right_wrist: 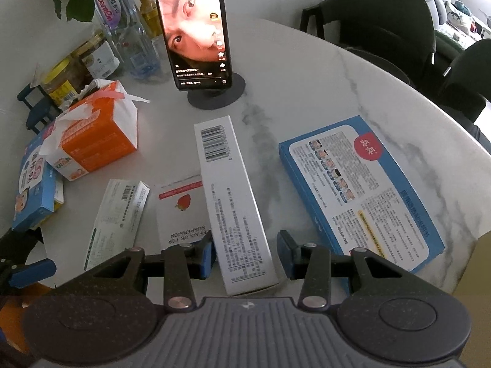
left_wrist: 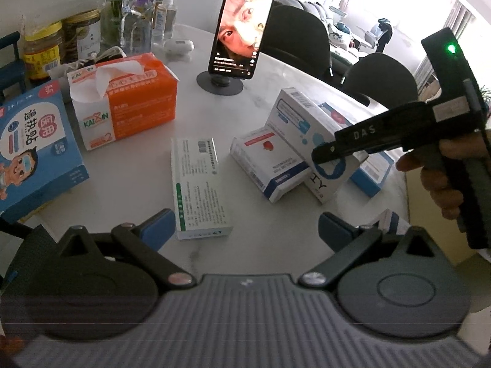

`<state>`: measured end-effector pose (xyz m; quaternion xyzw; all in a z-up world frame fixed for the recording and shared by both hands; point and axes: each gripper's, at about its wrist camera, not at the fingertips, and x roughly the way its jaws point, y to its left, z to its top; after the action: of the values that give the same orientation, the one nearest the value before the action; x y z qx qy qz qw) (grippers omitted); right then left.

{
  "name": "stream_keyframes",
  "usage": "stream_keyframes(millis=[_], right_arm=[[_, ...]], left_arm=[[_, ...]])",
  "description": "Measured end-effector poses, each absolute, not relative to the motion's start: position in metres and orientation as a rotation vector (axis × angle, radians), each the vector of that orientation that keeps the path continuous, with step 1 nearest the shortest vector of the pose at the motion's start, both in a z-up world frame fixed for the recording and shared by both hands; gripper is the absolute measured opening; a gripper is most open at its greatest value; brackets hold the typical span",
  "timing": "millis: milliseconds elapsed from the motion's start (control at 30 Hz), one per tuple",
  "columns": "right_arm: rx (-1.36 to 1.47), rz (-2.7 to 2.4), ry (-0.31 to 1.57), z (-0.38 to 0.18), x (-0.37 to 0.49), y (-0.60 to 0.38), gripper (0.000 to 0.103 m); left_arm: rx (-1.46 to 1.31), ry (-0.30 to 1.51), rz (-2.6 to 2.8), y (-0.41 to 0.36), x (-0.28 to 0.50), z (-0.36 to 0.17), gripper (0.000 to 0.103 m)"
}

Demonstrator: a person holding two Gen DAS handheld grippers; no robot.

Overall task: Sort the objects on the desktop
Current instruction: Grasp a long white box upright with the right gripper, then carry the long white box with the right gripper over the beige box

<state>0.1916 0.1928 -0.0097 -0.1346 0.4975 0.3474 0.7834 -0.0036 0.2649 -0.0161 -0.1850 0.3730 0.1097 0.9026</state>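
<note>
Several medicine boxes lie on a white marble table [right_wrist: 307, 70]. My right gripper [right_wrist: 245, 259] is open, its jaws on either side of a long white barcode box [right_wrist: 230, 202] that leans on a strawberry-print box [right_wrist: 179, 211]; a gap shows at the right pad. A flat blue box [right_wrist: 359, 193] lies to its right, a green-striped white box [right_wrist: 115, 220] to its left. My left gripper [left_wrist: 245, 230] is open and empty just above the green-striped box [left_wrist: 198, 190]. The right gripper's body [left_wrist: 399, 135] hangs over the box pile [left_wrist: 294, 153].
An orange tissue box [left_wrist: 135, 101], a blue fever-patch box [left_wrist: 33, 150], a phone on a round stand [left_wrist: 242, 27], jars [left_wrist: 43, 52] and bottles [left_wrist: 144, 24] fill the back left. Dark chairs [right_wrist: 383, 15] stand past the table's far right edge.
</note>
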Motion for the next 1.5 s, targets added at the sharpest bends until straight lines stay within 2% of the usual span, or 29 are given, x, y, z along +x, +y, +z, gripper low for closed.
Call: stream_keyframes(millis=[133,833,1500], right_arm=[[-0.269,0.756,1.04,-0.005,0.188,0.188,0.033],[-0.187,0.756,0.914,0.057,0.176,0.147,0.032],[-0.078,0.648,0.807,0.112,0.173,0.066,0.032]], left_arm=[[-0.378,0.774,0.218,0.263,-0.001,-0.016,0.101],[-0.357,0.762,0.17,0.247,0.002,-0.009,0.101],[-0.351,0.754,0.103,0.233,0.011,-0.007,0.101]])
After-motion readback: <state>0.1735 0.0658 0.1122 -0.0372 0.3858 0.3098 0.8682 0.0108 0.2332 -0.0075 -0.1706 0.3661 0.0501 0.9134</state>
